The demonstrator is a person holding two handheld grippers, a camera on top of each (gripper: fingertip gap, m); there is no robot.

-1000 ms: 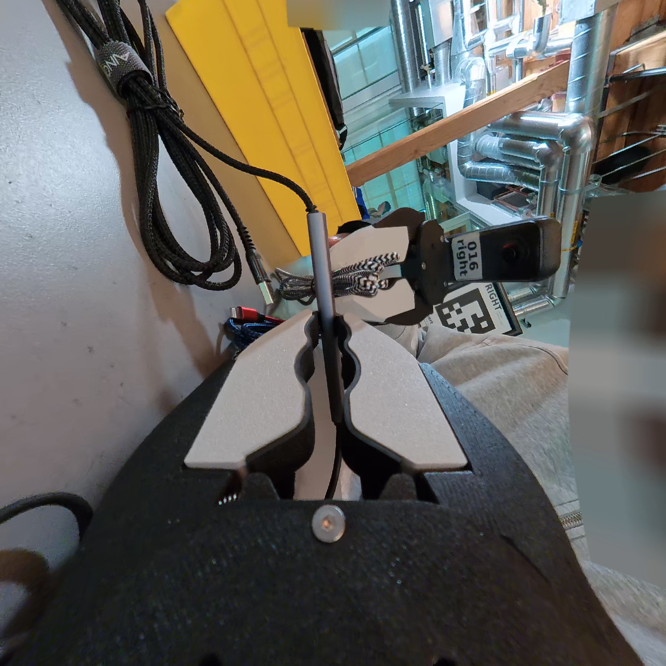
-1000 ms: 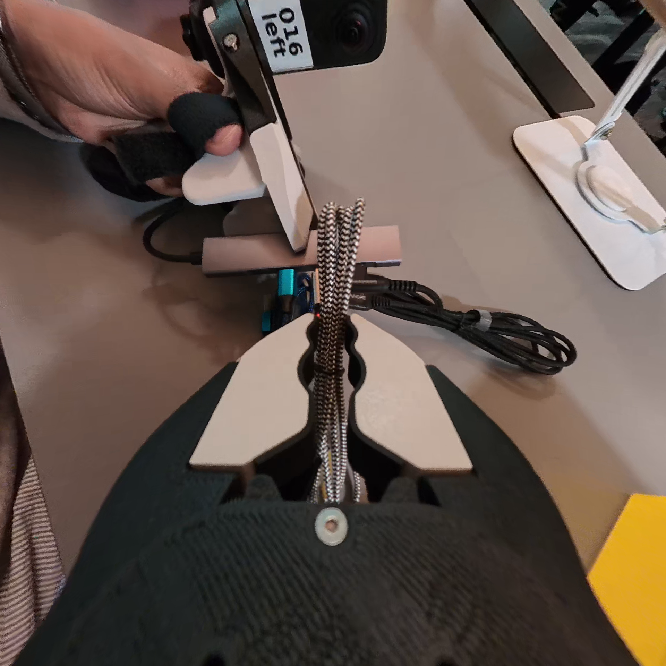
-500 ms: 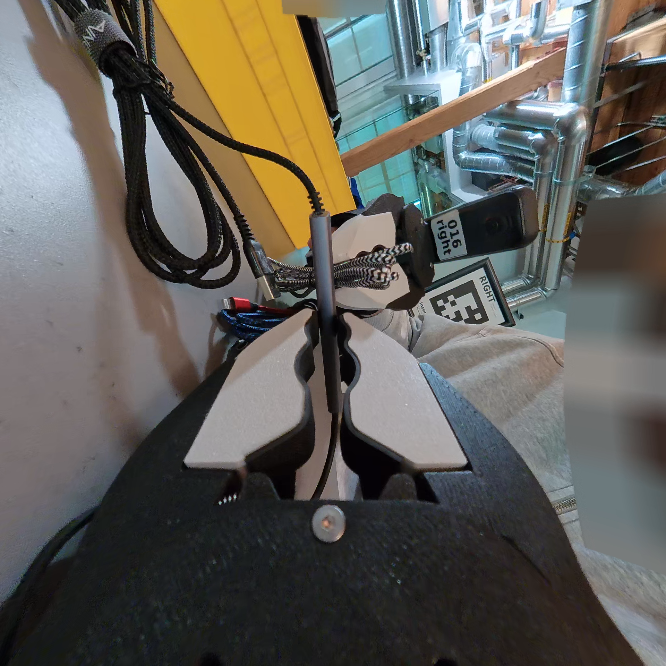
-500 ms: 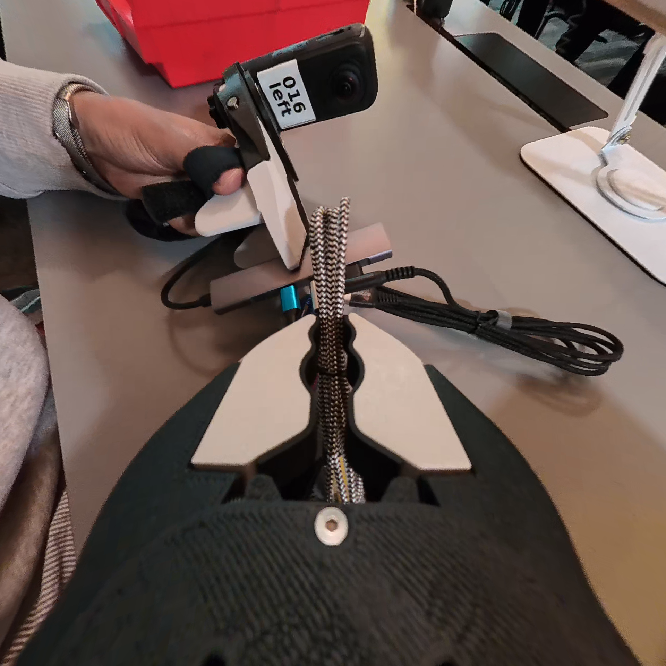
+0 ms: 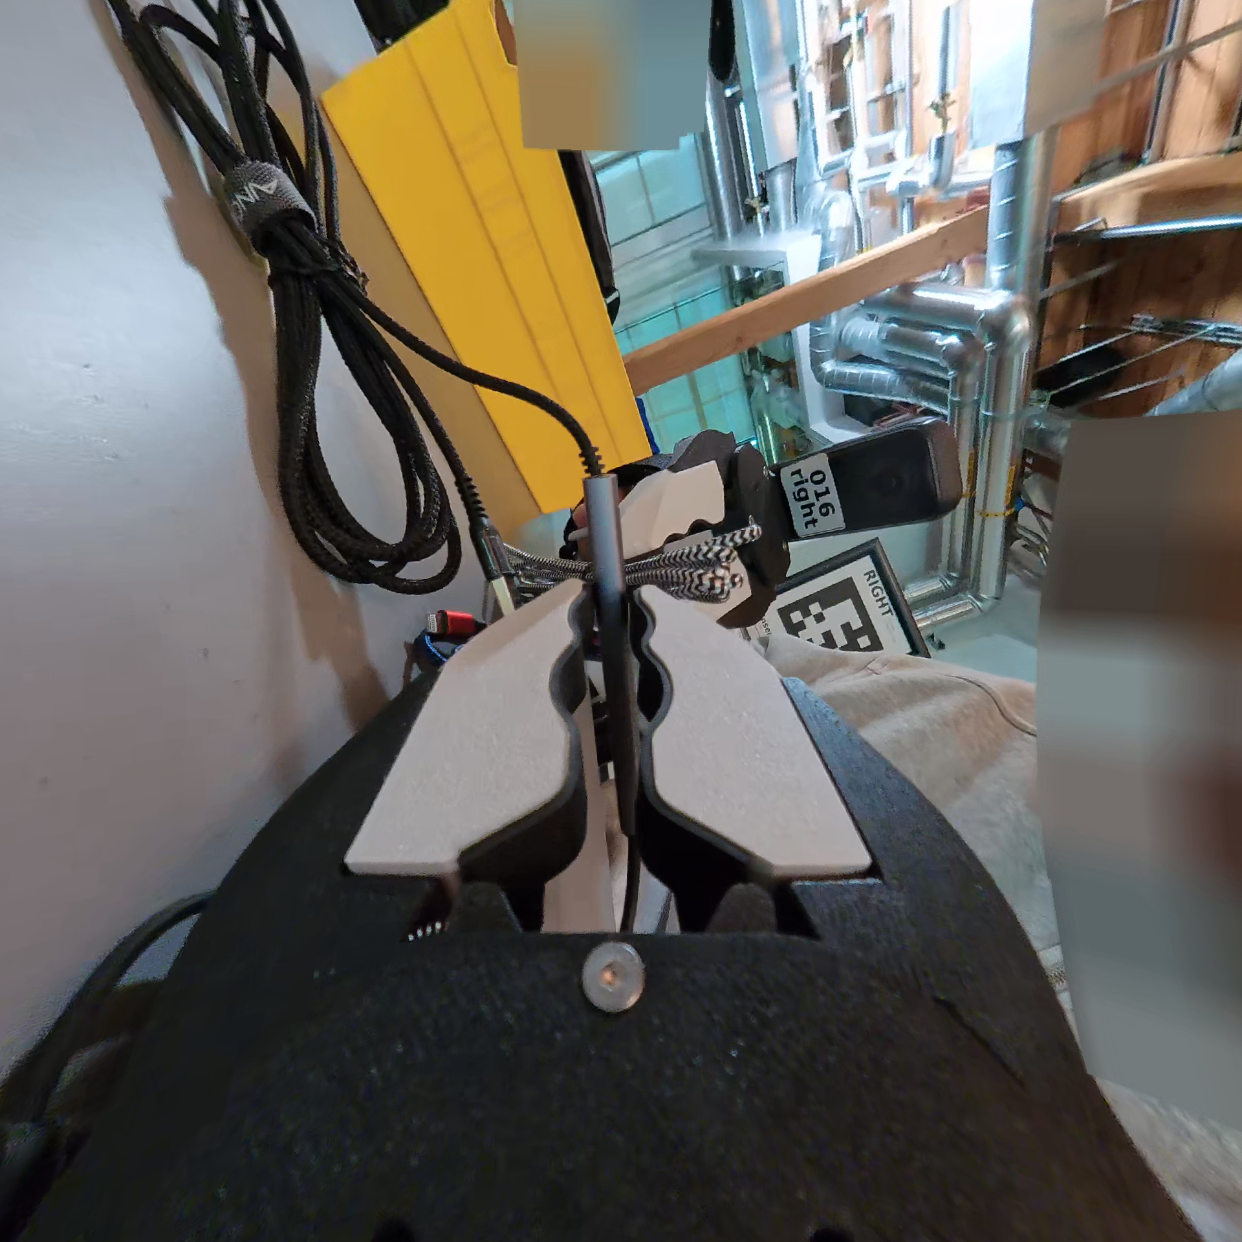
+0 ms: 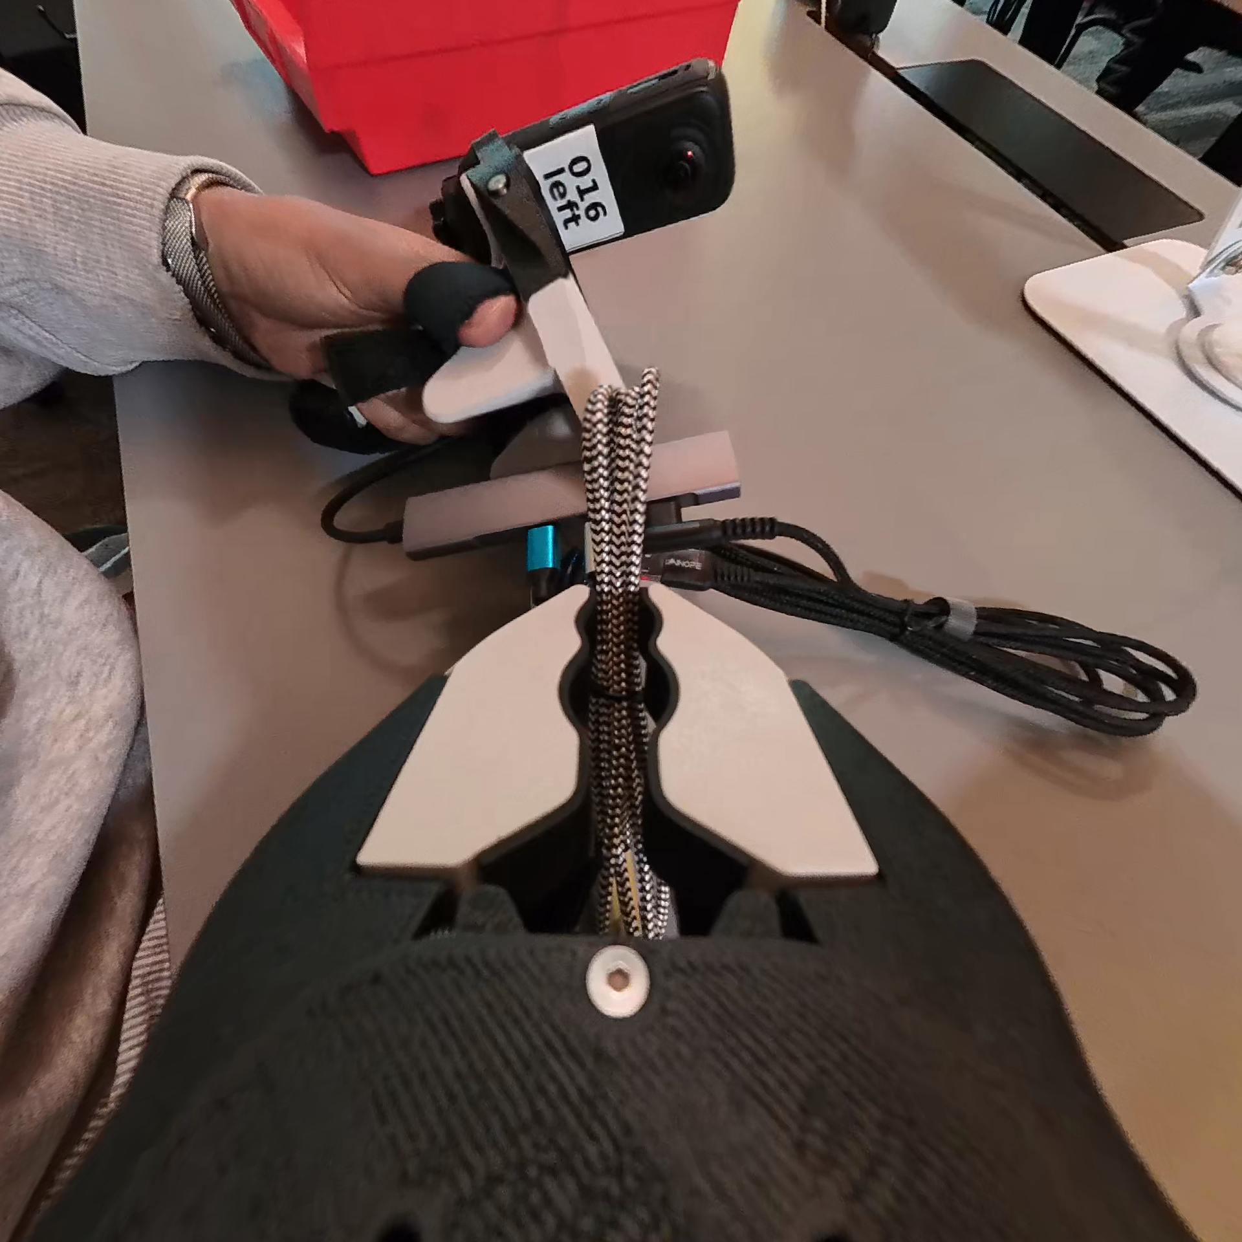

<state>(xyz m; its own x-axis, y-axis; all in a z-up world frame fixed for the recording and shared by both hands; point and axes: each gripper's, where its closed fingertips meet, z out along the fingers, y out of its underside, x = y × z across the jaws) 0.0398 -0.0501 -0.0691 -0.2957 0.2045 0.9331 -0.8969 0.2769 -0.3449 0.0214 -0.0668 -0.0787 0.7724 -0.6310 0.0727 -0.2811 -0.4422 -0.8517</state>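
My left gripper point(image 5: 608, 591) is shut on a slim grey USB hub point(image 5: 605, 537), held edge-on above the grey table; the hub also shows in the right wrist view point(image 6: 511, 504), under the left gripper's white fingers point(image 6: 571, 336). My right gripper point(image 6: 618, 591) is shut on a bundled black-and-white braided cable point(image 6: 622, 470), whose loops stand just in front of the hub. In the left wrist view this bundle point(image 5: 679, 564) crosses behind the hub. A black braided cable point(image 6: 941, 632) and a blue plug point(image 6: 541, 548) sit at the hub's near side.
A coiled black cable with a strap point(image 5: 322, 376) lies on the table. A yellow board point(image 5: 484, 269) and a red box point(image 6: 470, 60) stand at the table's edges. A white stand base point(image 6: 1129, 349) and a dark flat pad point(image 6: 1048, 148) lie far right. A person's hand point(image 6: 322, 289) holds the left gripper. My two grippers' fingertips are within a few centimetres of each other.
Both grippers have kept their grip. The left gripper with the hub has lifted and tilted a little; the right wrist view has pulled back, so the red box has come into view.
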